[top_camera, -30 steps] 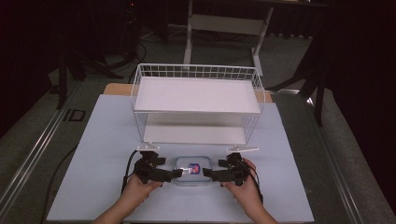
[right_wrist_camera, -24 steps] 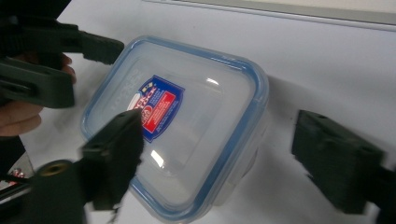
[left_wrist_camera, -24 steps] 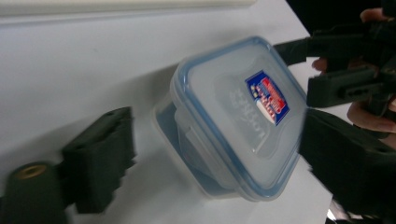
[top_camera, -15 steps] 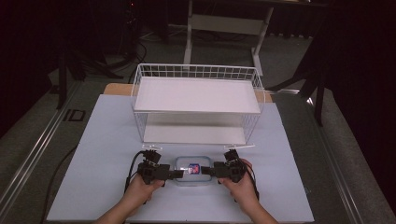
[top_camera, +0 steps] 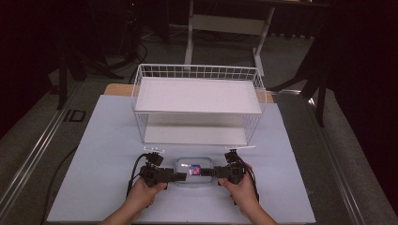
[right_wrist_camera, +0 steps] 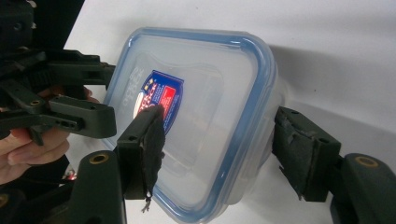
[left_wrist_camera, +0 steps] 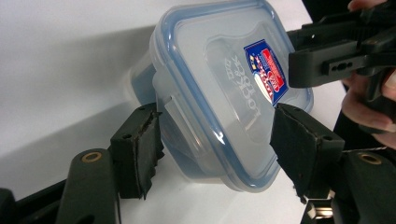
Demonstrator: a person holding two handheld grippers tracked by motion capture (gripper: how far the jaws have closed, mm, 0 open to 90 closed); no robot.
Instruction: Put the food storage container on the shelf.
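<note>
The left claw (left_wrist_camera: 215,144) has two black jaws faced with worn, frayed black pads; they stand wide apart, one on each side of the near end of a clear rectangular plastic food container with a blue-rimmed snap lid (left_wrist_camera: 224,93), and whether the pads touch its walls cannot be told. The right claw (right_wrist_camera: 219,149) carries the same frayed pads and is likewise spread wide about the opposite end of the container (right_wrist_camera: 196,112), with one pad over the lid near the red-and-blue label and the other beside the outer wall. From the high view, the left claw (top_camera: 180,176) and the right claw (top_camera: 210,172) point toward each other, with the container (top_camera: 193,169) between them on the pale blue-white sheet covering the table (top_camera: 108,140). The lid is smooth and translucent, with rounded corners and embossed lettering. Beyond the container stands a white two-tier wire rack with flat white shelves (top_camera: 199,93), well apart from both claws.
</note>
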